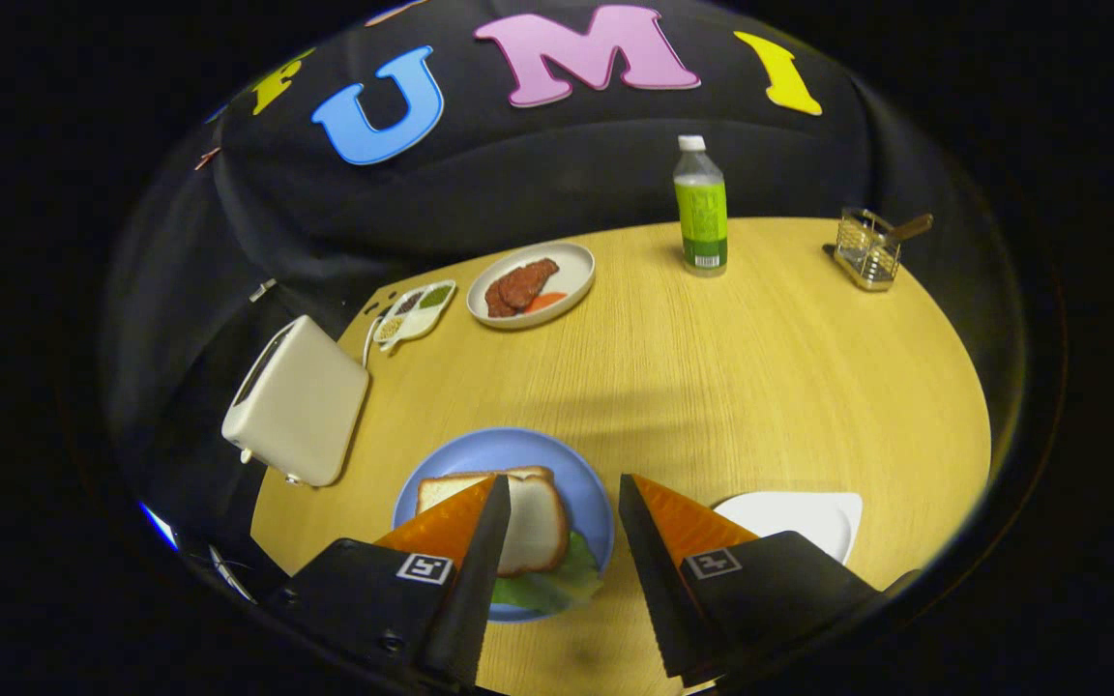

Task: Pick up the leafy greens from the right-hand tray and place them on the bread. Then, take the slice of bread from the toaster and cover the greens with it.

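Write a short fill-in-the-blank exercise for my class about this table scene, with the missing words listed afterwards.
1. The bread slice lies on a ____ plate.
2. Leafy greens peek out from ____ the bread slice.
3. The gripper hangs over the plate with its fingers ____, holding nothing.
4. The white tray beside the plate is ____.

Missing words: blue; under; open; empty

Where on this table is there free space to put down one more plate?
Bare wood spans the middle of the table, bordered by the blue plate, the meat plate, the bottle and the wire rack. It is crowded around the open gripper and near the toaster.
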The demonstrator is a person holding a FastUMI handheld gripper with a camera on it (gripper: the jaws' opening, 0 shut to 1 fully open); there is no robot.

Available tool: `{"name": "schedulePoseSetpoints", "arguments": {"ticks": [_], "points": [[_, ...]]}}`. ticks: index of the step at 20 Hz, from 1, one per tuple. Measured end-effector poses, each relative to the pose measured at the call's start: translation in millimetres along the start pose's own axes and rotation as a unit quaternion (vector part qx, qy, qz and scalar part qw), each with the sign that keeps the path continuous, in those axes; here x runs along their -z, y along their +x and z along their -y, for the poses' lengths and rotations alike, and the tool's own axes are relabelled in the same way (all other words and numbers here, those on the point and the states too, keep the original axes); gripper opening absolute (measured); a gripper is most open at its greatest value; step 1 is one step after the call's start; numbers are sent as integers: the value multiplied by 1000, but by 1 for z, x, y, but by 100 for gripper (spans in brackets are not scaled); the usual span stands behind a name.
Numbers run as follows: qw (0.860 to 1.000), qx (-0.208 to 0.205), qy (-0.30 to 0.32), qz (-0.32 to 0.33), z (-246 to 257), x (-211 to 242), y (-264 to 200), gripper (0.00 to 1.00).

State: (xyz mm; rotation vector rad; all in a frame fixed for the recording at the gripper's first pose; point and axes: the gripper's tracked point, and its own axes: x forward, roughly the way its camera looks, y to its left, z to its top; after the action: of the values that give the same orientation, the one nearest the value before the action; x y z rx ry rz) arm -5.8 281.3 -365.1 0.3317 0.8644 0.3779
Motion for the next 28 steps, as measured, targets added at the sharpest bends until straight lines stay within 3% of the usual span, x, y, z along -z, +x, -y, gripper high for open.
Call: {"name": "schedulePoseSetpoints", "arguments": {"ticks": [3, 5, 8, 14, 17, 19, 22, 28], "points": [[995, -1, -49, 82, -4, -50, -35, 82], [987, 4, -87, 133, -6, -80, -66, 100], [975, 10, -127, 184, -8, -113, -113, 99], [949, 49, -135, 281, 16, -180, -209, 100], [918, 102, -157, 349, 46, -221, -246, 100], [902, 123, -199, 362, 58, -225, -265, 100], [909, 62, -218, 351, 38, -207, -253, 99], [916, 11, -172, 363, 48, -199, -250, 98]]}}
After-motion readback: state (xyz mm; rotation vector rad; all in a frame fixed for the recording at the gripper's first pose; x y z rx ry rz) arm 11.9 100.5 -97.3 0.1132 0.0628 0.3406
